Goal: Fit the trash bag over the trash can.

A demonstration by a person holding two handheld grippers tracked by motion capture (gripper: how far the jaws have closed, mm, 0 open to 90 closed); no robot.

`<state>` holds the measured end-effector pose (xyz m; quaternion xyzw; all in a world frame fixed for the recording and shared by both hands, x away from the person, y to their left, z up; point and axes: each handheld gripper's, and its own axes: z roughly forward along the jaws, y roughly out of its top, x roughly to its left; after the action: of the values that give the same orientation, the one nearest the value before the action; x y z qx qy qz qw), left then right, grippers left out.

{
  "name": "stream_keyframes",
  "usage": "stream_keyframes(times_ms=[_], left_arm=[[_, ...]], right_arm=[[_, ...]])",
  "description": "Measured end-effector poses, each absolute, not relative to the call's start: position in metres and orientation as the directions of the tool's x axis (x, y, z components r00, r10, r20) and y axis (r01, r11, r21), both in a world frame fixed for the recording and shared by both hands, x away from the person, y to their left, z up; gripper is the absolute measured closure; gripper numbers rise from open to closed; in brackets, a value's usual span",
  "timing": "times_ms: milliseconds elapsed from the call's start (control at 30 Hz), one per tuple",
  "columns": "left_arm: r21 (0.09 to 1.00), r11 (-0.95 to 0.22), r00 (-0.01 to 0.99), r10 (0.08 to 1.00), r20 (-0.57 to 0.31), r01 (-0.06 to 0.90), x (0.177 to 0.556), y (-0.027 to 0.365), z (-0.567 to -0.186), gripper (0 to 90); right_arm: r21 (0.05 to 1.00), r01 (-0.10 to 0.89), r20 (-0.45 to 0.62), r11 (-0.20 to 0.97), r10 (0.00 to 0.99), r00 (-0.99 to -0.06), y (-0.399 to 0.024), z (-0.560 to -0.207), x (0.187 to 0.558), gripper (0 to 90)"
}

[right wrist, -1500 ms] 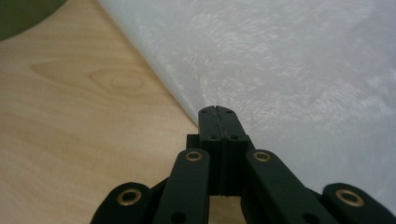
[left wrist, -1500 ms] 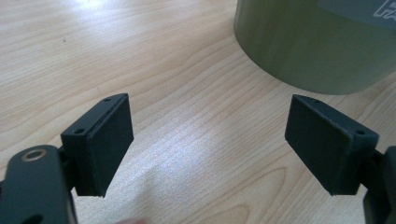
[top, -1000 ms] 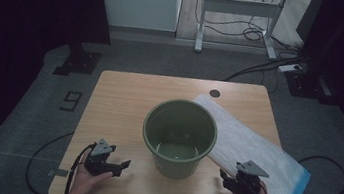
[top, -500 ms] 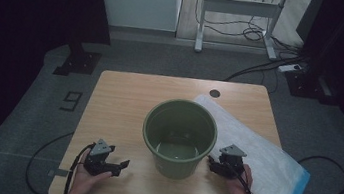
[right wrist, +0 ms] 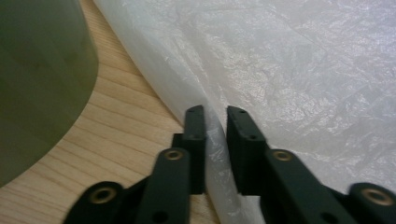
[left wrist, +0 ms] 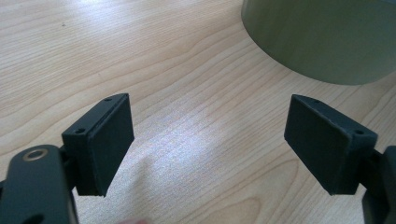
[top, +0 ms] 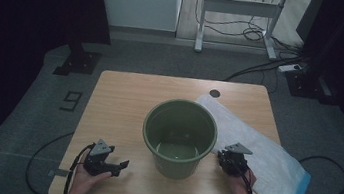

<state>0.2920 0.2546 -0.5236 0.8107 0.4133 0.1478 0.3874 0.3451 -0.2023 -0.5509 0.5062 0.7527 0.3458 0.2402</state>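
Observation:
A green bucket [top: 174, 164] stands in the middle of the wooden table [top: 124, 101]. A white plastic bag [top: 265, 155] with a blue end lies flat to its right. My right gripper [top: 225, 157] sits at the bag's edge nearest the bucket. In the right gripper view, the right gripper [right wrist: 215, 122] has just been closing, and its pads pinch a fold of the bag [right wrist: 280, 70] beside the bucket [right wrist: 37, 79]. My left gripper [top: 119, 165] rests near the front left of the table. In the left gripper view, the left gripper [left wrist: 210, 144] is open over bare wood, with the bucket [left wrist: 322, 37] ahead.
A small dark round hole [top: 215, 93] marks the table's far edge. Cables [top: 40, 165] trail off the front of the table to the floor. A desk frame [top: 236, 14] and more cables stand beyond the table.
My right gripper moved left toward the bucket, onto the bag's edge, and its jaws closed on the plastic. The left gripper stayed where it was.

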Motion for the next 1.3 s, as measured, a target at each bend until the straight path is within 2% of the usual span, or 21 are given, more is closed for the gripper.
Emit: stream_keyframes(times_ms=[67, 433, 600, 900, 1300], left_arm=[[0.748, -0.361, 0.614, 0.786, -0.077, 0.557, 0.292, 0.254, -0.524, 15.7], [0.747, -0.360, 0.608, 0.790, -0.074, 0.559, 0.292, 0.255, -0.525, 16.0], [0.749, -0.358, 0.606, 0.792, -0.073, 0.558, 0.292, 0.255, -0.524, 16.0], [0.752, -0.352, 0.601, 0.796, -0.074, 0.558, 0.292, 0.255, -0.524, 16.1], [0.759, -0.341, 0.595, 0.800, -0.075, 0.555, 0.292, 0.256, -0.523, 16.3]], right_arm=[[0.763, 0.603, 0.000, 0.234, 0.933, -0.361, -0.206, -0.551, 0.345, 88.1], [0.828, 0.546, 0.066, 0.125, 0.946, -0.316, -0.228, -0.544, 0.332, 89.3], [0.875, 0.479, 0.096, 0.066, 0.947, -0.306, -0.236, -0.518, 0.330, 89.3], [0.907, 0.421, 0.139, 0.000, 0.944, -0.299, -0.242, -0.493, 0.326, 89.3], [0.952, 0.285, 0.197, -0.116, 0.940, -0.279, -0.257, -0.434, 0.321, 89.4]])
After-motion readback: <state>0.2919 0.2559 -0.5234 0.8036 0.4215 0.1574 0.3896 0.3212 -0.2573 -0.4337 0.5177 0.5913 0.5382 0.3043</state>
